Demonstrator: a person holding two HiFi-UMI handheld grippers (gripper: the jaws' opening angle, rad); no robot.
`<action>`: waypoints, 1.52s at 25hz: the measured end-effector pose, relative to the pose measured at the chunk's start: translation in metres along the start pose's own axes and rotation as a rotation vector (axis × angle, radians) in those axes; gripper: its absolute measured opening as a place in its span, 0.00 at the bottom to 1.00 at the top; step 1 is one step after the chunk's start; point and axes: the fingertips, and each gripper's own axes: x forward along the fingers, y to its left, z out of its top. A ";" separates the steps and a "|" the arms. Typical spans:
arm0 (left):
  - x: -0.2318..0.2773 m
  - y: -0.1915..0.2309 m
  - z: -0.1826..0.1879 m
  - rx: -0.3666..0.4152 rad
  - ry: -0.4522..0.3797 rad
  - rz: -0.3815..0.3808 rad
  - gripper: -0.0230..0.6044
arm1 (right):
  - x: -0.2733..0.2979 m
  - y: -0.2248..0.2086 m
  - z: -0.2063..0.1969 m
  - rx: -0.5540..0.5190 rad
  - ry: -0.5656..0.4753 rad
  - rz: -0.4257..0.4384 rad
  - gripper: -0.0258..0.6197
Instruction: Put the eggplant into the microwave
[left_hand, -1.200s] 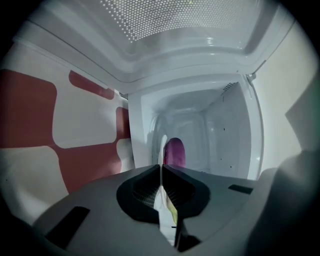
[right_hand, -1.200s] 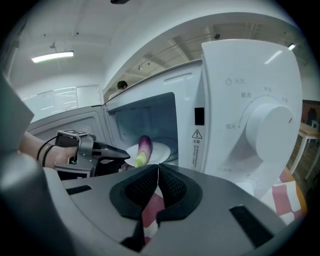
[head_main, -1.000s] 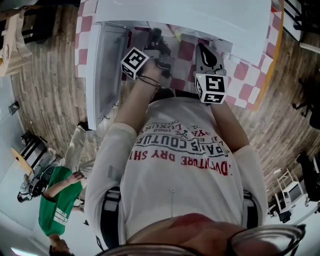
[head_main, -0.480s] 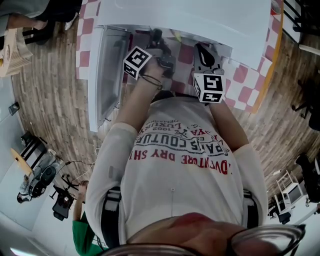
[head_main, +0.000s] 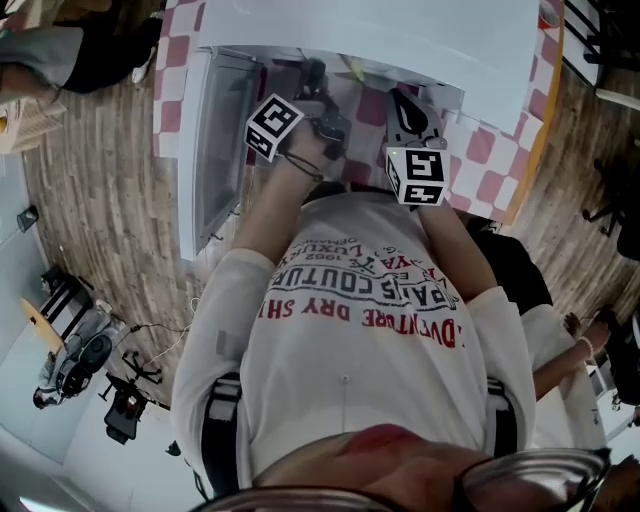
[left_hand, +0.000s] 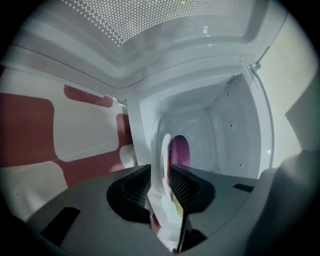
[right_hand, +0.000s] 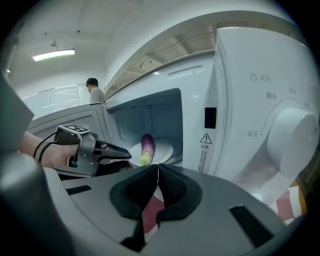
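The left gripper's fingers (left_hand: 135, 187) are clamped on the near rim of a white plate (left_hand: 164, 142), which shows edge-on between the pads. The left gripper (left_hand: 160, 172) reaches into the open microwave (left_hand: 227, 125), whose door (left_hand: 150, 20) with its dotted screen swings out at that side. The eggplant (left_hand: 180, 150) lies on the plate inside the cavity, with its purple end pointing towards the back wall and its yellow-green stem end towards the jaws.

The right gripper (right_hand: 158, 172) hangs in front of the oven with its pads pressed together and nothing between them.

On the oven's front, just right of the opening, is a warning label (right_hand: 206, 142): a triangle with an exclamation mark above lines of print too small to read. Farther right, a large white knob (right_hand: 292, 135) has small Chinese characters (right_hand: 265, 78) around it, which I cannot read with certainty.

The oven stands on a red-and-white checked cloth (head_main: 480, 140). The wearer's white T-shirt (head_main: 370, 310) carries red and black lettering seen upside down; "DRY" and "DVENTURE" are legible in red, and "1963" in small black print.
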 end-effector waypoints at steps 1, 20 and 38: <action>-0.003 0.000 -0.001 0.004 0.000 0.001 0.22 | -0.001 0.000 -0.001 0.001 0.000 -0.001 0.08; -0.096 -0.091 -0.027 0.648 0.088 -0.160 0.08 | -0.047 0.034 0.026 -0.015 -0.122 -0.037 0.08; -0.173 -0.133 -0.037 1.290 -0.020 -0.280 0.08 | -0.102 0.076 0.044 -0.066 -0.244 -0.073 0.08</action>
